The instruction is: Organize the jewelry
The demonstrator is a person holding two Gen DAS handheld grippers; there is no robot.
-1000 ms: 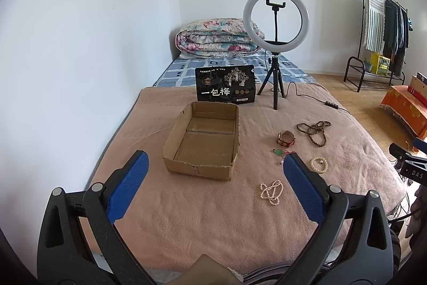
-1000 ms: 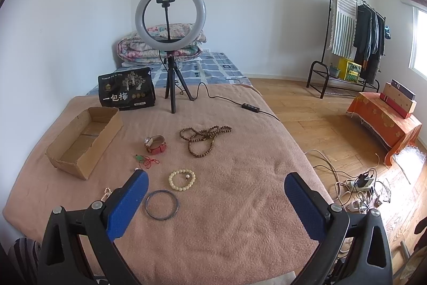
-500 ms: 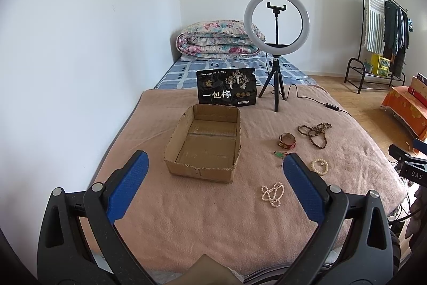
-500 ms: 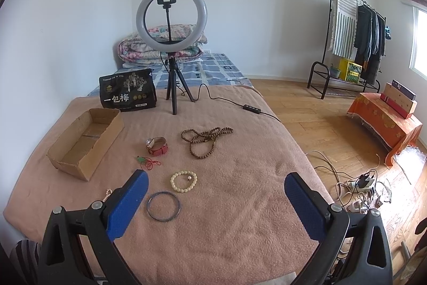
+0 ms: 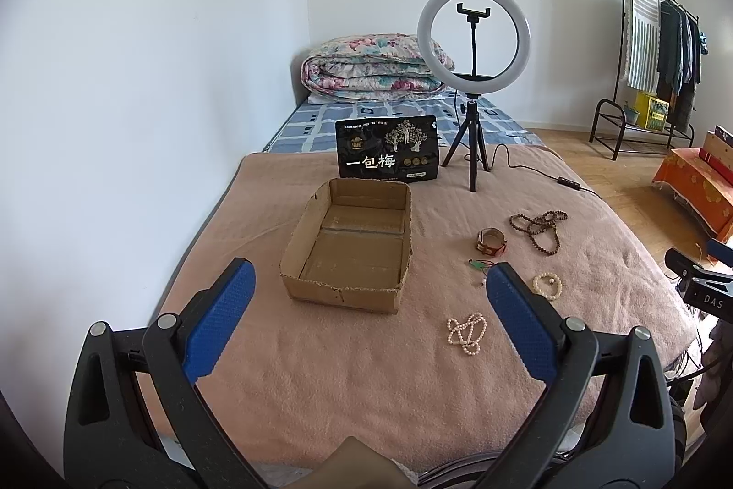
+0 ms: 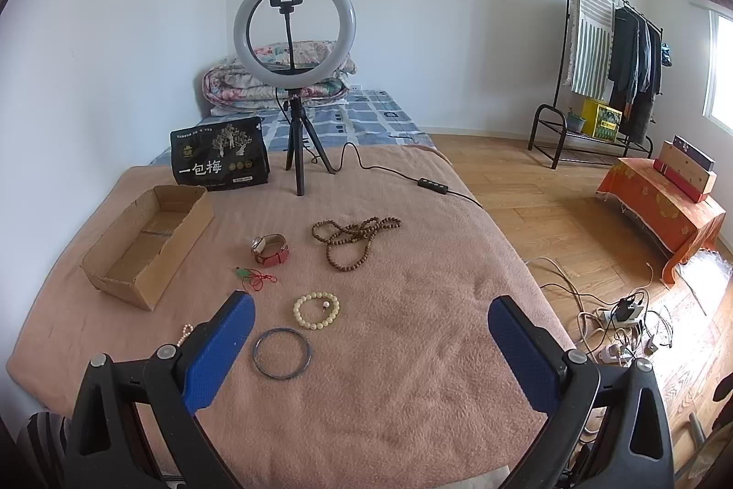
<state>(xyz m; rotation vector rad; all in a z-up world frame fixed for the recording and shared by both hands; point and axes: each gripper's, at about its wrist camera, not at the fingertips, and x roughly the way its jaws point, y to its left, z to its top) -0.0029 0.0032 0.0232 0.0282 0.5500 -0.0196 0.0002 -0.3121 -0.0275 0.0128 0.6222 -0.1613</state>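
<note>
An empty cardboard box (image 5: 350, 244) lies on the pink blanket, also in the right wrist view (image 6: 146, 241). Jewelry lies to its right: a pearl necklace (image 5: 466, 333), a cream bead bracelet (image 6: 317, 309), a blue bangle (image 6: 281, 352), a red-strap watch (image 6: 270, 249), a green pendant on red cord (image 6: 252, 277) and a brown bead necklace (image 6: 355, 239). My left gripper (image 5: 366, 305) is open and empty, held above the bed's near edge. My right gripper (image 6: 366, 340) is open and empty, near the bangle.
A ring light on a tripod (image 5: 474, 85) and a black snack bag (image 5: 388, 155) stand behind the box. Its cable (image 6: 430, 186) runs off the bed's right side. A folded quilt (image 5: 375, 67) lies at the back. A wall borders the left.
Both grippers have drifted slightly back and up from the bed; the scene sits a little farther away. Nothing on the blanket has moved.
</note>
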